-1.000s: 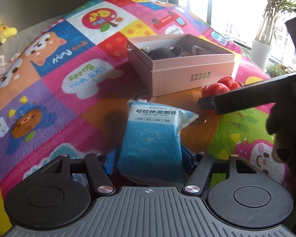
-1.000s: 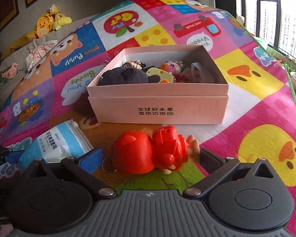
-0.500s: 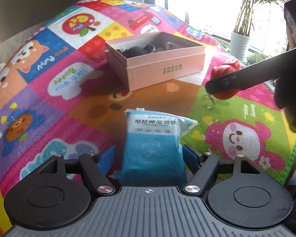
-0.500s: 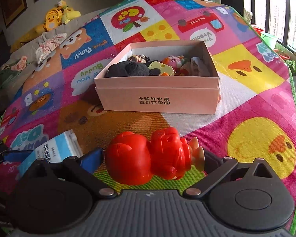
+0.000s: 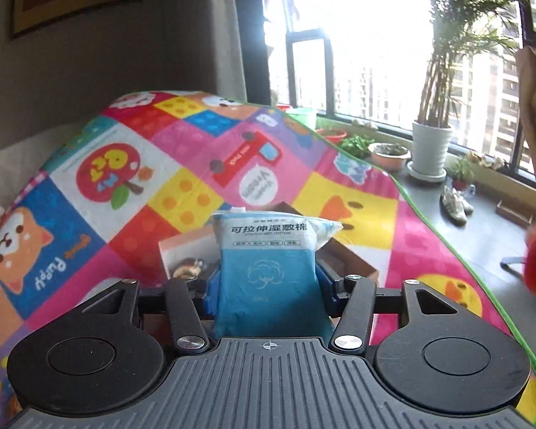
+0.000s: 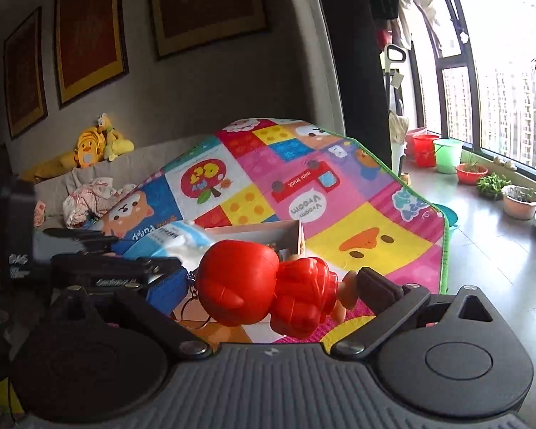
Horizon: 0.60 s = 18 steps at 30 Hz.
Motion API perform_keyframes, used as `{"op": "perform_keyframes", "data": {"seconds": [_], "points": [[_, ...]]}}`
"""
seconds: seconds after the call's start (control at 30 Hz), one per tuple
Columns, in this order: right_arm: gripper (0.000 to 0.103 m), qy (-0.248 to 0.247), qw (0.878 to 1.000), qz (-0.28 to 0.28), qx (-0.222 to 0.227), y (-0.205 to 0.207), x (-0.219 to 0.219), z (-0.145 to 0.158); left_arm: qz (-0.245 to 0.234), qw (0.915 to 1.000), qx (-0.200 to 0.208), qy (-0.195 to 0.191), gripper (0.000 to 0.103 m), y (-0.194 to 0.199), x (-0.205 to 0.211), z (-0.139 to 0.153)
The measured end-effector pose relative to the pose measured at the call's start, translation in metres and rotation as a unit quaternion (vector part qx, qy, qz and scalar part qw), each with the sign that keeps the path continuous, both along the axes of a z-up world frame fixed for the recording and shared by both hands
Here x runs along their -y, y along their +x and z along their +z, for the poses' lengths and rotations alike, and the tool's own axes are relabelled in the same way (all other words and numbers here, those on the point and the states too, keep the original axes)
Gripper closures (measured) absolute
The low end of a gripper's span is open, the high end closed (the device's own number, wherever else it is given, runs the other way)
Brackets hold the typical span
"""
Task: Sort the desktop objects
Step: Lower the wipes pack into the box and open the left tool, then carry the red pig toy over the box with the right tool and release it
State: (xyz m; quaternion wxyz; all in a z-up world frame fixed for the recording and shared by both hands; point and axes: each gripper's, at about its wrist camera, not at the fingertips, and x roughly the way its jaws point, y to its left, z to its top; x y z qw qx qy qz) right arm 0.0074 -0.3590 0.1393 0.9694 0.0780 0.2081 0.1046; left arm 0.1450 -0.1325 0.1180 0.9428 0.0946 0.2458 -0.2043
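Two grippers are carrying things above the mat [image 5: 357, 211]: the left gripper [image 5: 266, 286] is closing its jaws on a blue cotton pack [image 5: 268, 268]. The right gripper [image 6: 268, 286] is clamping a red toy [image 6: 264, 286], both over the box [image 6: 261, 230].

Bright window [image 5: 375, 53], potted plants [image 5: 430, 150], framed pictures [image 6: 203, 3] on grey wall.

Each camera sits right behind its own gripper and looks forward, tilted a little down. The left one faces across the bright play mat [image 5: 132, 193] toward the window, with a blue packet [image 5: 268, 268] very close in front. The right one faces the same mat [image 6: 303, 186], the wall and the window, with a red toy [image 6: 264, 286] close up. Both see the mat, the packet [image 6: 175, 239] and the pink box [image 6: 264, 230].
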Motion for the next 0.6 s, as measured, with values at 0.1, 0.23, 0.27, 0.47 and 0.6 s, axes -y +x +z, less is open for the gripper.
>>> {"op": "perform_keyframes", "data": {"seconds": [0.1,0.23,0.27,0.47,0.6], "points": [[0.003,0.002,1.000,0.002,-0.021,0.008,0.001,-0.010,0.024,0.9997,-0.006,-0.008,0.045,0.040,0.024,-0.015],[0.003,0.001,0.999,0.004,-0.050,0.018,0.000,-0.027,0.029,0.9974,-0.059,-0.031,0.040,0.071,0.038,-0.041],[0.003,0.002,0.998,0.004,-0.056,0.019,0.000,-0.030,0.028,0.9965,-0.070,-0.035,0.037,0.071,0.037,-0.047],[0.003,0.008,0.997,0.002,-0.077,0.027,0.003,-0.042,0.027,0.9970,-0.039,-0.062,0.020,0.015,-0.005,-0.048],[0.003,0.012,0.996,0.017,-0.083,0.049,-0.006,-0.036,0.043,0.9980,0.000,-0.045,0.011,-0.023,-0.036,-0.051]]}}
